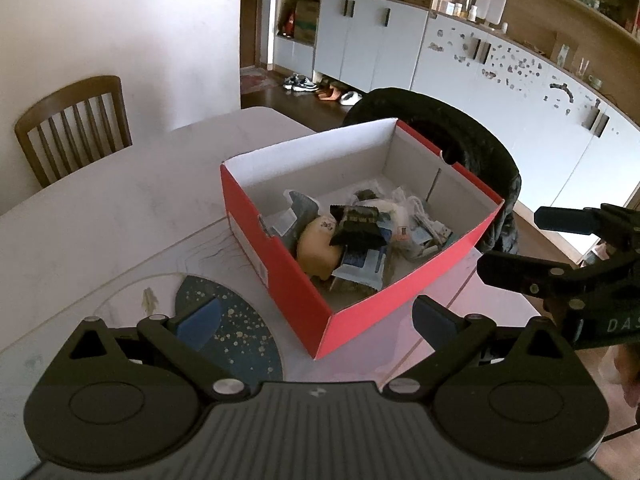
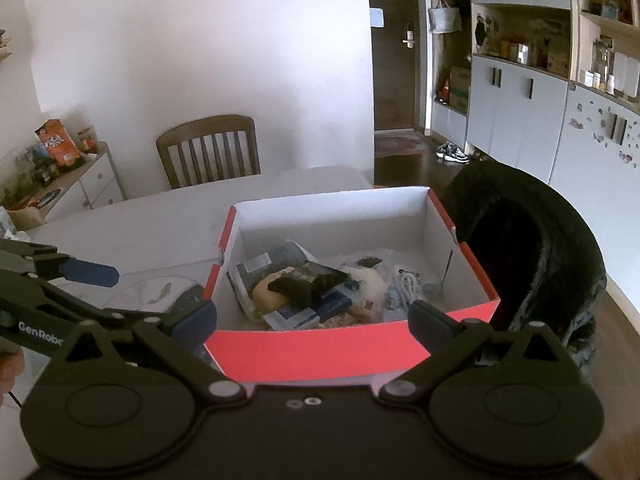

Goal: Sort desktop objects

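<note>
A red cardboard box (image 1: 276,276) with a white inside stands on the white table; it also shows in the right wrist view (image 2: 316,354). It holds several small items: a tan rounded object (image 1: 318,254), a dark packet (image 1: 358,226), blue-and-white packets (image 1: 362,266) and white cable bundles (image 2: 408,286). My left gripper (image 1: 316,320) is open and empty just short of the box's near corner. My right gripper (image 2: 316,322) is open and empty, its fingers either side of the box's near wall. It also shows at the right of the left wrist view (image 1: 516,246).
A placemat with a dark blue speckled patch (image 1: 232,324) lies left of the box. A chair draped in dark cloth (image 2: 532,248) stands right of the box, a wooden chair (image 2: 210,152) beyond the table (image 1: 120,204). Cabinets line the far wall.
</note>
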### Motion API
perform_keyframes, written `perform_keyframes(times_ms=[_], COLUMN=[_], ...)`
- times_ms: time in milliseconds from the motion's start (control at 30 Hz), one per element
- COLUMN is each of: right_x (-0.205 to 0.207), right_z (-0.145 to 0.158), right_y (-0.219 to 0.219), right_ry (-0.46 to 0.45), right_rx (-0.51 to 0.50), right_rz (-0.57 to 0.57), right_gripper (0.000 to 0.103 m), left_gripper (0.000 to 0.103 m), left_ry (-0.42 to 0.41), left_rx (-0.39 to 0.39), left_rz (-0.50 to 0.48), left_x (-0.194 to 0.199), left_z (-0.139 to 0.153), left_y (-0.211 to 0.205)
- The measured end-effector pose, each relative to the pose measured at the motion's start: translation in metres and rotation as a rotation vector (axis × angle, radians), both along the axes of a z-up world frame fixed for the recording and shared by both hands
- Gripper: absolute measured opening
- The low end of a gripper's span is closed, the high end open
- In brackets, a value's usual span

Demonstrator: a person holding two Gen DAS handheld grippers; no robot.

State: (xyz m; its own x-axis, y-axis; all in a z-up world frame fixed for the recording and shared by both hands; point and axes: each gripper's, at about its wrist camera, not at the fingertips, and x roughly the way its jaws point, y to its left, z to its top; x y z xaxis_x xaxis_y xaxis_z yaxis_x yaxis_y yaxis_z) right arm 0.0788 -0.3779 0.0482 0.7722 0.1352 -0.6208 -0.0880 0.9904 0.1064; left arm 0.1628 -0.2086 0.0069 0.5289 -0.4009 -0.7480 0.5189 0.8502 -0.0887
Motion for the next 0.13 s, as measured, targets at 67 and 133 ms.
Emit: perform_keyframes(times_ms=[67, 133], right_x=[0.0005, 0.0009], right_z=[-0.0007, -0.0016], right_y=[0.0009, 0.0019], right_ry=[0.006, 0.010], right_rx=[0.002, 0.002], right_rz=[-0.003, -0.005], right_gripper=[0.102, 0.102], left_gripper=[0.103, 0.103], left_ry=[0.002, 0.002], left_rx=[0.000, 0.000], left_rz=[0.001, 0.002], left_x=[0.0000, -0.0004], left_z=[-0.0002, 0.0000], left_y=[0.0006, 0.0017])
